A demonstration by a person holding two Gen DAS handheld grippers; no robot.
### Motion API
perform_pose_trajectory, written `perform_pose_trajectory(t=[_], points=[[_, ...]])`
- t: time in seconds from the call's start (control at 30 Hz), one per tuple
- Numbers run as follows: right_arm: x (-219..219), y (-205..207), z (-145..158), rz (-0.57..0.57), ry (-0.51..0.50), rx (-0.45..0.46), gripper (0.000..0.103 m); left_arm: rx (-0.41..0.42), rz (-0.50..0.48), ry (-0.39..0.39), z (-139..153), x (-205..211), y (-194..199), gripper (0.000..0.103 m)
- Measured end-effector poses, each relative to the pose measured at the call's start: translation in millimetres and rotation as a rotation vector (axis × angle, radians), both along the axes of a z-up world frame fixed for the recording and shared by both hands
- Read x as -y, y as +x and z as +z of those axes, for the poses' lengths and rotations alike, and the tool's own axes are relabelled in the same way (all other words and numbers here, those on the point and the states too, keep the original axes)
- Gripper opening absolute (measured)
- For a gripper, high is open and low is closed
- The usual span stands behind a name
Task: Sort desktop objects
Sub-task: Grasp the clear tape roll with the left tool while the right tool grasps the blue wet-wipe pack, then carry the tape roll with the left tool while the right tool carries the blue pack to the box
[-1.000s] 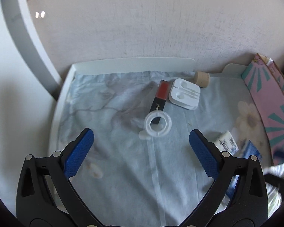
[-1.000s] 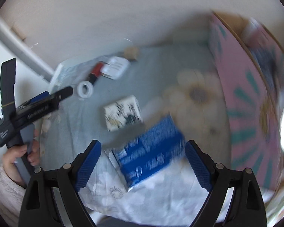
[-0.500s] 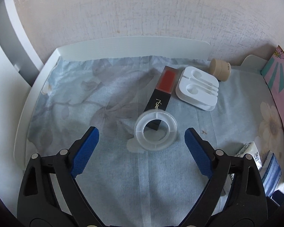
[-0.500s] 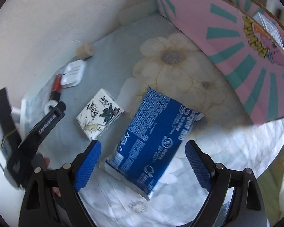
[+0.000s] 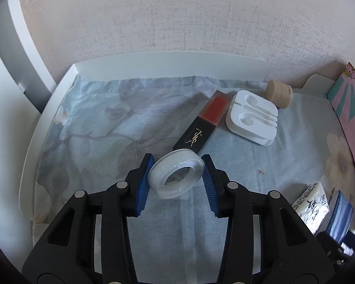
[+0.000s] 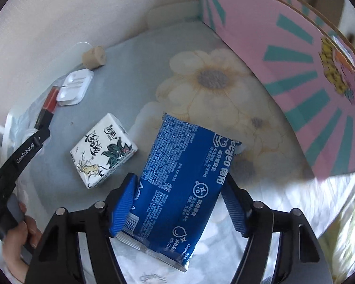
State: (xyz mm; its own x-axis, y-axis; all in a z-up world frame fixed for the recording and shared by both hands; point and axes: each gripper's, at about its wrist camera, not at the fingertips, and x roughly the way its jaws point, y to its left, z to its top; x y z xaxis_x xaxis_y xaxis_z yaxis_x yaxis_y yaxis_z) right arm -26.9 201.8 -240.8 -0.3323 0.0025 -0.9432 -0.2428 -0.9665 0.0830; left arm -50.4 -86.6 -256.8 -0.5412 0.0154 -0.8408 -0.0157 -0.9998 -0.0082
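My left gripper (image 5: 176, 177) is shut on a clear tape roll (image 5: 176, 177), which tilts between its blue pads just above the floral cloth. A black and red lipstick box (image 5: 202, 124), a white earphone case (image 5: 252, 117) and a beige round jar (image 5: 278, 93) lie beyond it. My right gripper (image 6: 180, 203) is shut on a blue wet-wipe pack (image 6: 184, 187), both pads pressing its sides. A white tissue pack with ink drawings (image 6: 103, 150) lies to its left. The left gripper's arm (image 6: 19, 156) shows at the left edge of the right wrist view.
A pink and teal cardboard box (image 6: 303, 75) stands along the right side. The white tray rim (image 5: 170, 65) backs onto a textured wall. The tissue pack (image 5: 311, 203) and blue pack (image 5: 339, 217) show at the left wrist view's right edge.
My left gripper moved forward and closed on the tape roll, lifting it at a tilt. My right gripper came down over the blue wipe pack and closed on it.
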Motion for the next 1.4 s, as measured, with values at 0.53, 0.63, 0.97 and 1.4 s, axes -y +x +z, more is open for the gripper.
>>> perform_pose_trajectory(t=[0.53, 0.63, 0.97, 1.4], points=[[-22, -4, 25, 0.175, -0.051, -0.011, 0.063, 0.038, 0.029, 0.018, 39, 11, 1, 0.037], [-29, -7, 35, 0.209, -0.048, -0.029, 0.063, 0.037, 0.046, 0.036, 51, 18, 2, 0.037], [-16, -26, 71, 0.346, -0.063, -0.085, 0.063, 0.019, 0.074, 0.070, 71, 42, 2, 0.037], [-31, -46, 137, 0.479, -0.125, -0.153, 0.063, 0.032, -0.065, 0.070, 137, 15, -8, 0.037]])
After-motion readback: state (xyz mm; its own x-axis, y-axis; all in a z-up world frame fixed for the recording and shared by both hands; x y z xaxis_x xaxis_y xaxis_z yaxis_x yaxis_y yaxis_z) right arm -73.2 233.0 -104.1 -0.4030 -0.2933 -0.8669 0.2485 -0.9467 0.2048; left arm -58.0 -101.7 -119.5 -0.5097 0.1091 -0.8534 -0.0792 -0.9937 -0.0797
